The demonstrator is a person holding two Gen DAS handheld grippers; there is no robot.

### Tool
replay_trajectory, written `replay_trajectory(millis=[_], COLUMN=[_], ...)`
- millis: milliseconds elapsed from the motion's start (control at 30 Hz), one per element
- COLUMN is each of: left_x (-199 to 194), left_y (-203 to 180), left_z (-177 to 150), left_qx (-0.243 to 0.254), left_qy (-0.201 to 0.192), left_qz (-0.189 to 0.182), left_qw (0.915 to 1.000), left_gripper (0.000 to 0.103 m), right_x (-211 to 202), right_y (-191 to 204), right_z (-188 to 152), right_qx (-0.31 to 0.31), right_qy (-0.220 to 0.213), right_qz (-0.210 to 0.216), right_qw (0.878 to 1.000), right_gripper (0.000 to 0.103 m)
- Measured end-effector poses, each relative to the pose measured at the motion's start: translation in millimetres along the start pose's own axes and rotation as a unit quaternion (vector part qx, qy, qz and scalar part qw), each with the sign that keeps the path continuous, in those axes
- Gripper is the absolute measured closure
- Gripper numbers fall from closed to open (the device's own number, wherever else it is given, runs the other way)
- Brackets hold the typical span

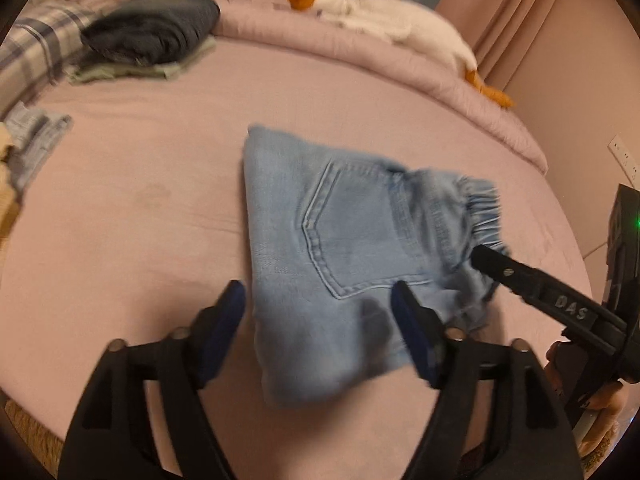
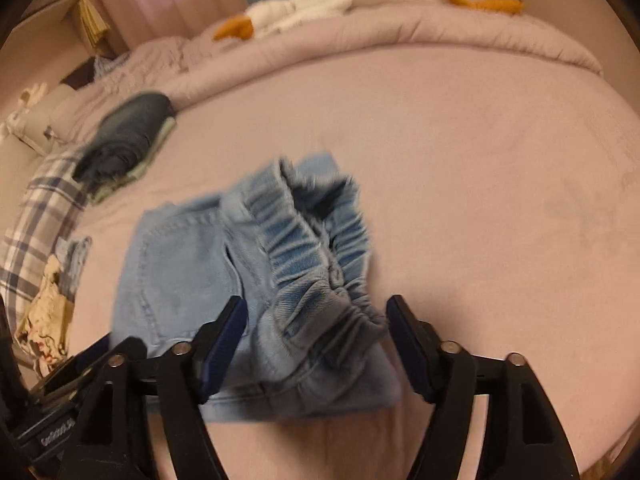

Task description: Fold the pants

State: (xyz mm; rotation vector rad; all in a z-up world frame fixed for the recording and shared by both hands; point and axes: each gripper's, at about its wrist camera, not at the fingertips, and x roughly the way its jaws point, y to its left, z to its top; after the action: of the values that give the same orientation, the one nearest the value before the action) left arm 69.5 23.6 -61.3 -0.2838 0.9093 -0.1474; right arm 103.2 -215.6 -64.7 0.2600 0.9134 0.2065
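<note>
Between both spread, empty grippers, left gripper [image 1: 318, 304] and right gripper [image 2: 316, 320], the folded jeans [image 1: 320, 240] look nearly done; next they need gripping and stacking.

folded pants [image 1: 320, 240] motion-blurred, plaid fabric [image 1: 32, 44] cut off at edge

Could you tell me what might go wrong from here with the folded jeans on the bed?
1. The elastic waistband stands bunched and gaping, so the folded jeans may spring open.
2. Both the left hand-held gripper and the right hand-held gripper are open around the denim; closing could catch one layer and drag the fold apart.
</note>
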Motion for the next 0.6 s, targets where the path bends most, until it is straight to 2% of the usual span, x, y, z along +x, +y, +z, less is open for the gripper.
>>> replay_trajectory(millis=[67,133,200,333,500,600], left_x=[-18,-36,-54,-77,-88,-93], left_y=[-6,-13,-20,-27,-33,-32], left_z=[-1,-4,-6,-12,-17,-18], left_qx=[0.004,0.017,0.027,0.033,0.041,0.029], left_qy=[-0.022,-0.048,-0.070,-0.088,-0.096,-0.102], left_qz=[0.011,0.023,0.029,0.026,0.044,0.041], left_qw=[0.9997,0.9984,0.9968,0.9952,0.9936,0.9935], left_gripper=[0.007,0.001,0.001,0.001,0.001,0.001], right_x=[-20,-37,-52,-78,-93,-97], right_y=[-1,0,0,8,16,18], right_z=[0,0,-1,-5,-10,-12], right_qx=[-0.001,-0.002,-0.006,-0.023,-0.045,-0.050], right_qy=[-0.026,-0.048,-0.065,-0.092,-0.121,-0.129], right_qz=[0.005,0.010,0.013,0.030,0.012,0.003], right_qw=[1.000,0.999,0.998,0.995,0.992,0.990], right_gripper=[0.015,0.011,0.010,0.010,0.009,0.009])
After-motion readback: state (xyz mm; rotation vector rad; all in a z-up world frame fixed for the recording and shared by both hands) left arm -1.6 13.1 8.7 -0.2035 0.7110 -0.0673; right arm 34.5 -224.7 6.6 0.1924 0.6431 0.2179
